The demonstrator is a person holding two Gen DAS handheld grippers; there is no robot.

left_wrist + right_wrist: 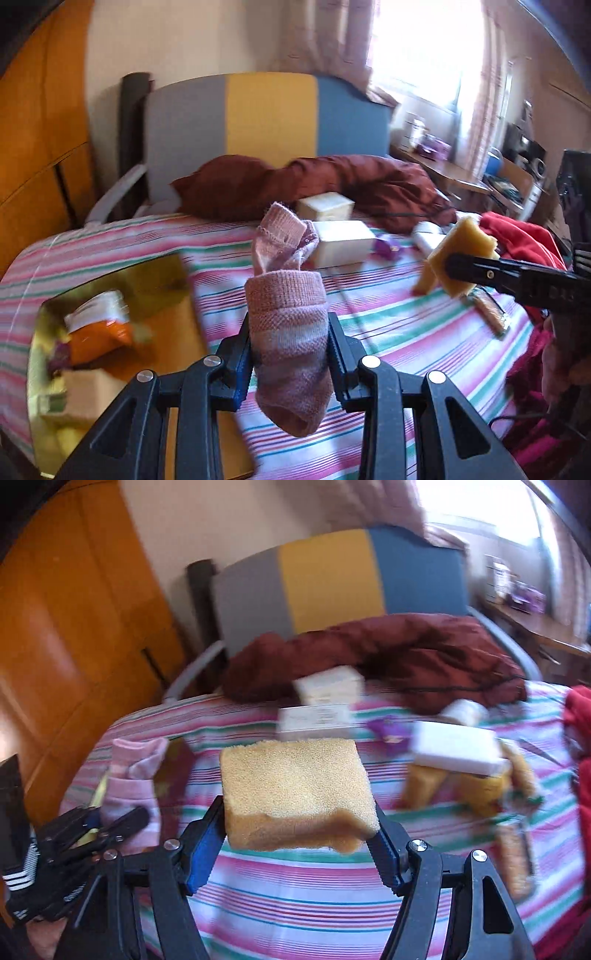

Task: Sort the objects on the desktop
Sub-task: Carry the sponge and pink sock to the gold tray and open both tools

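Our left gripper (288, 354) has its fingers clenched on a pink sock (288, 325), held above the striped bedsheet (388, 325). Our right gripper (299, 834) grasps a yellow sponge (295, 790) over the same bed.

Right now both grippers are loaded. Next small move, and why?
Probably swing the left gripper left over the box and drop the sock: the jaws clamp it clear of the bed, and the box sits just beside it. The right gripper keeps its sponge.
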